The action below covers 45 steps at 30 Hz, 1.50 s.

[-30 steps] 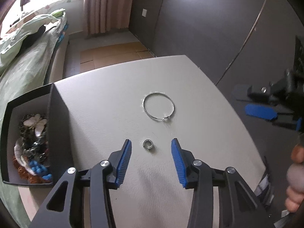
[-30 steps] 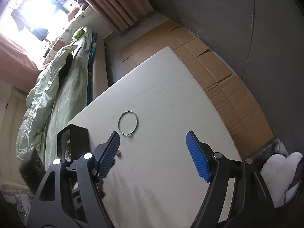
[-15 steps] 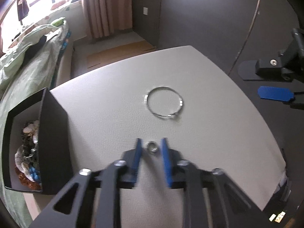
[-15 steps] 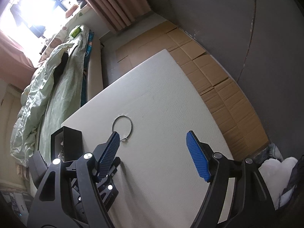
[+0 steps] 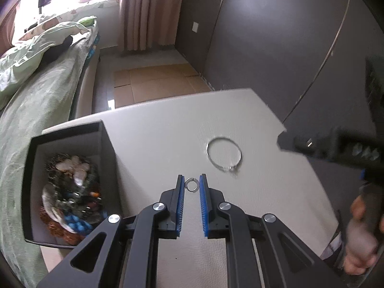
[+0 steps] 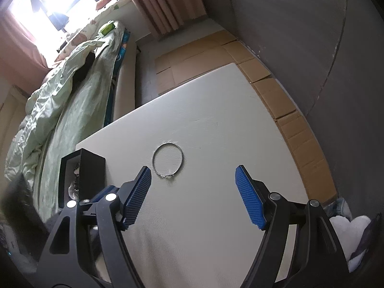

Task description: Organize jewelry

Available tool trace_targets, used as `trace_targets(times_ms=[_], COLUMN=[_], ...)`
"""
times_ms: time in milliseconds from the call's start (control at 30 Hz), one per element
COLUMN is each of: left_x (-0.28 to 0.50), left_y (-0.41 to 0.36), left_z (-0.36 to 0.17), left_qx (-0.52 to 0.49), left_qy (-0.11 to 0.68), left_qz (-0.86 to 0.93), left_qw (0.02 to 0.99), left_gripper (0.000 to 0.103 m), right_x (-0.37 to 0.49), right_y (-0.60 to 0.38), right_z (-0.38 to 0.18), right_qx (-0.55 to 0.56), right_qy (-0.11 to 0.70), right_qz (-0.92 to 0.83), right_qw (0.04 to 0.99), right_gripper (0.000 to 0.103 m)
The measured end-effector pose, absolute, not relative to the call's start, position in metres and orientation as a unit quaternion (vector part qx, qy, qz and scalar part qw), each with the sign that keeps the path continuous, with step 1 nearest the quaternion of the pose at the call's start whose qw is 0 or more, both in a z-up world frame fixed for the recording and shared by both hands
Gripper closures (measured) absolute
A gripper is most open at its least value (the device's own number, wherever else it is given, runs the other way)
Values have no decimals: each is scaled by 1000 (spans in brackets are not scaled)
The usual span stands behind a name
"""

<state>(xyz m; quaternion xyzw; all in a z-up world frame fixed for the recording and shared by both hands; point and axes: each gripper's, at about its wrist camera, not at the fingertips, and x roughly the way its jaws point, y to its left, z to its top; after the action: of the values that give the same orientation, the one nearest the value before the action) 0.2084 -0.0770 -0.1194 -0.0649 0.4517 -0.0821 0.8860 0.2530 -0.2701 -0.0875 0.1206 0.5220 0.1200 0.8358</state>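
Note:
A small silver ring (image 5: 191, 184) is pinched between the blue pads of my left gripper (image 5: 192, 184), which is shut on it and holds it above the white table (image 5: 168, 144). A thin silver bangle (image 5: 223, 153) lies on the table ahead and to the right; it also shows in the right wrist view (image 6: 168, 159). A black jewelry box (image 5: 69, 187) holding several pieces stands at the left. My right gripper (image 6: 193, 178) is open and empty, above the table short of the bangle.
A bed with a green quilt (image 6: 60, 110) runs along the table's left side. Cardboard sheets (image 6: 283, 110) cover the floor beyond and right of the table. A dark wall (image 5: 276, 36) stands to the right. The black box shows in the right wrist view (image 6: 81, 175).
My left gripper closed from wide open onto the small ring and lifted it, shifting left toward the box. The right gripper moved a little closer to the bangle, still open.

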Motion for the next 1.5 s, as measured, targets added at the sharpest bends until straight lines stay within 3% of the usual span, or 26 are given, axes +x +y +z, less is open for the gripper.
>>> trace_targets(times_ms=[500,867,1133,1200,1367,1400,1500], left_x=[207,217,206,202,196,196,194], left_y=[-19,27,54,56,56,56,54], left_z=[-74,-65,-61,-59,-58,-58,-58], left_qx=[-117,-164,-182,-183,-178,-177,-173], left_qy=[414,400,396,394,397,398,399], left_qz=[-74,-64,-49,-48,-46,-45,-43], left_qw=[900,900,899,900,899,899,899], left_gripper=[92,92,92,92,92,92,92], right_x=[278,290,284,283,279,279,278], right_y=[-241,-191,-172,-172,-181,-182,-189], right_z=[-104,-128,-142,-142,-139,-137,-131], right_qx=[100,11,-71,-74,-62,-56,-23], right_qy=[536,553,553,550,552,551,554], right_qz=[141,128,97,106,113,114,121], right_qw=[827,823,824,825,824,825,823], right_gripper=[30,30,40,53,55,97,101])
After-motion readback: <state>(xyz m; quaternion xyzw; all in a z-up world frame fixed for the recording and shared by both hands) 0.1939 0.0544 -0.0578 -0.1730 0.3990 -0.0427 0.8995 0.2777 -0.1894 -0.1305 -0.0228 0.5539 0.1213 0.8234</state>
